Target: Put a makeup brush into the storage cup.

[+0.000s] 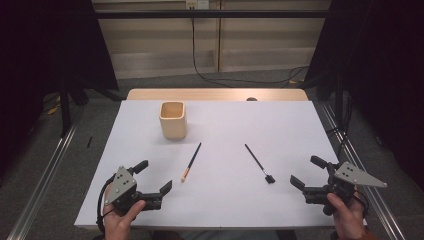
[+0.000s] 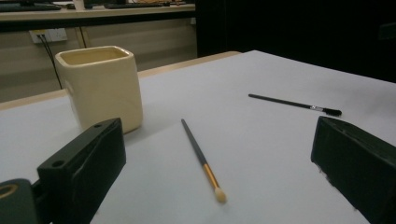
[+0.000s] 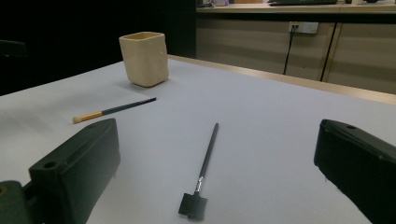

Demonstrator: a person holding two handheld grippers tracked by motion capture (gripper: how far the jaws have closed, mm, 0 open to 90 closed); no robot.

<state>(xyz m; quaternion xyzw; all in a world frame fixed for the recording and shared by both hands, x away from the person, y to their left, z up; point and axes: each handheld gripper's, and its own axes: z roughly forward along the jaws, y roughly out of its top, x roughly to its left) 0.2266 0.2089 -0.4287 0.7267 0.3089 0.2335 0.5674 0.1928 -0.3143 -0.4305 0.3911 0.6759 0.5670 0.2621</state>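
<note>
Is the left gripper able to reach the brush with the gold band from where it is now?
Probably yes. The left gripper is open, and the gold-banded brush lies flat on the white table just ahead of it, with nothing between. The cream cup stands farther back.

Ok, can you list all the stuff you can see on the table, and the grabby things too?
cup: one, cream, upright, far left part of the table
brush with pale tip: one, dark handle with gold band, lying flat in front of the cup
brush with black comb head: one, black, lying flat right of centre
table: one, white top, wooden far edge
left gripper: one, black, open, near left edge
right gripper: one, black, open, near right edge
</note>
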